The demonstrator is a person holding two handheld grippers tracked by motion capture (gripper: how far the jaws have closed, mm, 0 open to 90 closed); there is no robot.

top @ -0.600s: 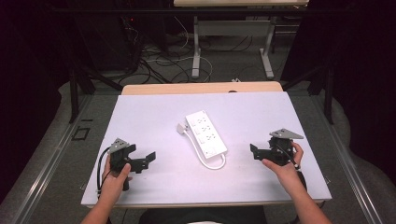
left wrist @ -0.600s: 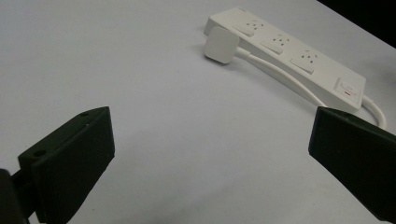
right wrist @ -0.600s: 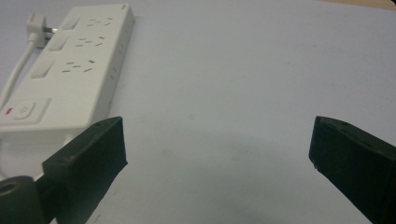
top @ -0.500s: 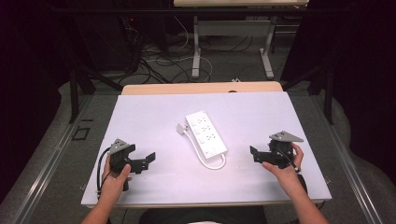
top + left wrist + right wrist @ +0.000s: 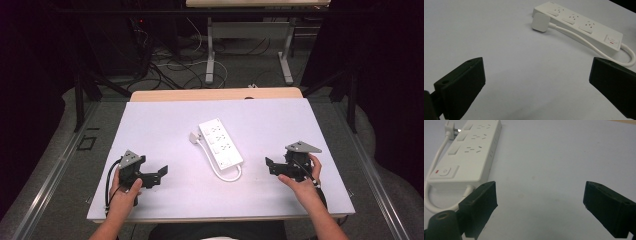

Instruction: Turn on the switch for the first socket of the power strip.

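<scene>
A white power strip (image 5: 220, 142) lies slantwise in the middle of the white table top (image 5: 150, 125). Its plug (image 5: 194, 136) rests on the table at its left side, and its cord (image 5: 227, 175) loops round the near end. My left gripper (image 5: 162, 172) is held low near the front left, open and empty, pointing right toward the strip. My right gripper (image 5: 270, 166) is held at the front right, open and empty, pointing left toward it. In the left gripper view, the gripper (image 5: 536, 75) faces the strip (image 5: 579, 22) and plug (image 5: 539, 22). In the right gripper view, the strip (image 5: 471, 152) lies left of the gripper (image 5: 540, 195).
A wooden table edge (image 5: 215, 94) runs behind the white top. Beyond it the floor holds tangled cables (image 5: 170, 65) and the metal legs of another desk (image 5: 210, 45). Bare table surface lies on both sides of the strip.
</scene>
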